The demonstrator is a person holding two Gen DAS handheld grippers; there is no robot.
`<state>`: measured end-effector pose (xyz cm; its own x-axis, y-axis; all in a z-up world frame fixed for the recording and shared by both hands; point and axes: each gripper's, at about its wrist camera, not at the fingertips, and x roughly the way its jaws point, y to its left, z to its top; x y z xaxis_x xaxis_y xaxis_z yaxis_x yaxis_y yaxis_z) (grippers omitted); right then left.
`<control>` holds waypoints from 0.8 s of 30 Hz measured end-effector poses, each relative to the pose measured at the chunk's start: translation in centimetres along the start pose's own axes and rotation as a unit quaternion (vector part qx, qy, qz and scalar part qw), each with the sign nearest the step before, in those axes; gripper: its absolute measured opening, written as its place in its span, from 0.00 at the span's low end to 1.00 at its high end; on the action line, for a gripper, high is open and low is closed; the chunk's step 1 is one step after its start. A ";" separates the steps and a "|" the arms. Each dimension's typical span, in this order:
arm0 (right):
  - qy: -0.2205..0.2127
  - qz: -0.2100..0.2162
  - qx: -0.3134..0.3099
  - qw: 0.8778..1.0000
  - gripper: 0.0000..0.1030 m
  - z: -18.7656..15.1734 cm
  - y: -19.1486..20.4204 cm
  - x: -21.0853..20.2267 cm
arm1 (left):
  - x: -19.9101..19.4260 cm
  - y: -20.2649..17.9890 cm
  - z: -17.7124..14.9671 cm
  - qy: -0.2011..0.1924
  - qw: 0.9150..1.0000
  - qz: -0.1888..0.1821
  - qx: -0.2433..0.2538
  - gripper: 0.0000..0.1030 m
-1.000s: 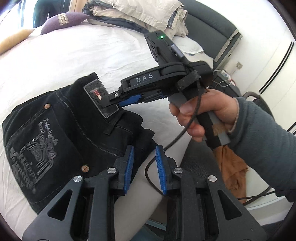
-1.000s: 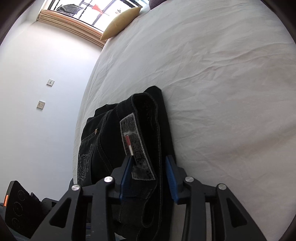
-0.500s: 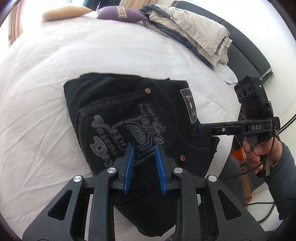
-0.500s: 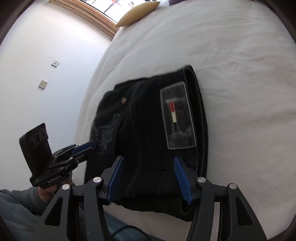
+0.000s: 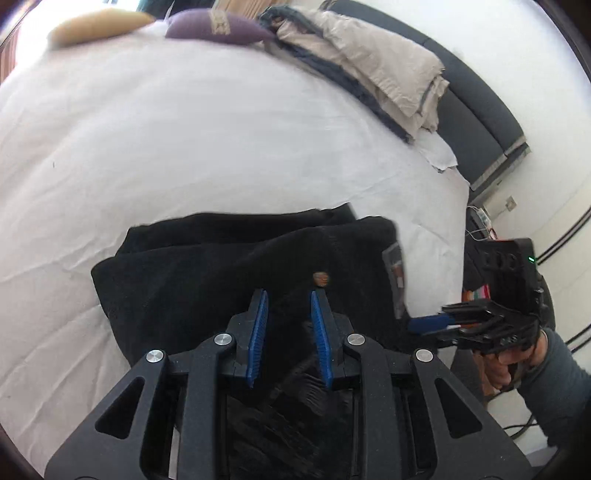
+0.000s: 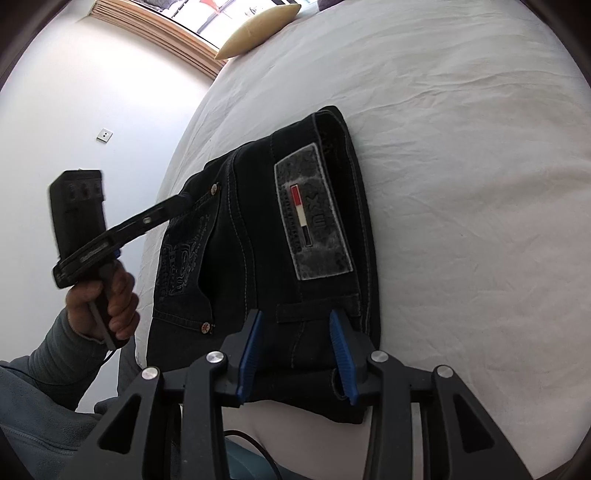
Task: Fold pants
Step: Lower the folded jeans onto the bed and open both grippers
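Note:
Black folded pants (image 5: 221, 277) lie on the white bed (image 5: 184, 129) near its front edge. My left gripper (image 5: 288, 332) hovers low over them by a copper rivet (image 5: 320, 278), its blue pads a narrow gap apart with nothing pinched. In the right wrist view its tip (image 6: 181, 201) is over the embroidered back pocket. The pants (image 6: 258, 221) show a grey label patch (image 6: 312, 210) on the waistband. My right gripper (image 6: 295, 350) straddles the waistband at a belt loop, jaws closing, pads not pressing the cloth. From the left wrist view it (image 5: 428, 325) sits at the pants' right edge.
A yellow pillow (image 5: 96, 26), a purple pillow (image 5: 218, 27) and a folded beige blanket (image 5: 369, 62) lie at the far end of the bed by a dark headboard (image 5: 476, 122). A person's hand (image 6: 107, 295) in a grey sleeve holds the left gripper. Cables hang off the bed's right side.
My left gripper swung from beyond the bed's edge to over the pants. The right gripper let the waistband lie flat, drew back, spread its jaws, then narrowed them.

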<state>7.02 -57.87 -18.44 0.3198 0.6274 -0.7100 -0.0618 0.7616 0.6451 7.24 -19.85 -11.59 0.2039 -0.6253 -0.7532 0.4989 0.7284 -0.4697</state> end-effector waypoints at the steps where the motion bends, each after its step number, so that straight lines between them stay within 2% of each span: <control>1: -0.001 0.004 0.002 1.000 0.39 0.0 -0.1 0.0 | 0.8 1.5 0.2 0.005 1.000 -0.016 -0.019 0.22; 3: -0.005 0.010 0.002 1.000 0.39 -0.1 -0.2 0.0 | 1.4 3.6 0.4 -0.007 0.998 -0.042 -0.047 0.15; 5: -0.007 0.013 0.003 1.000 0.39 -0.2 -0.2 0.0 | 0.7 4.3 0.4 -0.019 0.995 -0.069 -0.068 0.15; 7: -0.008 0.019 0.006 1.000 0.39 -0.3 -0.6 0.0 | -1.0 4.6 -0.2 -0.037 0.992 -0.102 -0.069 0.15; 9: -0.008 0.025 0.012 1.000 0.39 -0.2 -0.9 0.1 | -2.1 4.9 -1.7 -0.032 0.988 -0.139 -0.065 0.15; 11: -0.010 0.030 0.015 0.999 0.39 -0.3 -1.8 -0.3 | -2.4 5.3 -3.8 -0.018 0.987 -0.147 -0.069 0.15; 13: -0.012 0.034 0.019 0.999 0.39 -0.4 -2.2 -0.3 | -2.8 6.2 -6.0 -0.028 0.980 -0.175 -0.093 0.15; 16: -0.014 0.034 0.021 0.999 0.39 -0.5 -2.7 -0.5 | -3.9 6.4 -8.9 -0.044 0.965 -0.228 -0.124 0.15; 19: -0.013 0.036 0.025 0.999 0.39 -0.5 -3.1 -0.5 | -4.4 4.0 -11.6 -0.020 0.964 -0.252 -0.086 0.15; 22: -0.011 0.036 0.026 0.999 0.39 -0.7 -3.3 -0.6 | -4.0 0.8 -14.1 0.016 0.974 -0.225 -0.015 0.15; 24: -0.010 0.035 0.025 0.999 0.39 -0.6 -3.4 -0.8 | -3.8 0.8 -15.2 0.026 0.970 -0.240 -0.030 0.15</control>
<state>6.38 -60.85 -20.29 0.3356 0.6744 -0.6577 -0.0374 0.7072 0.7060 -5.97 -12.65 -16.06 -0.0839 -0.8826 -0.4627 0.4755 0.3726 -0.7969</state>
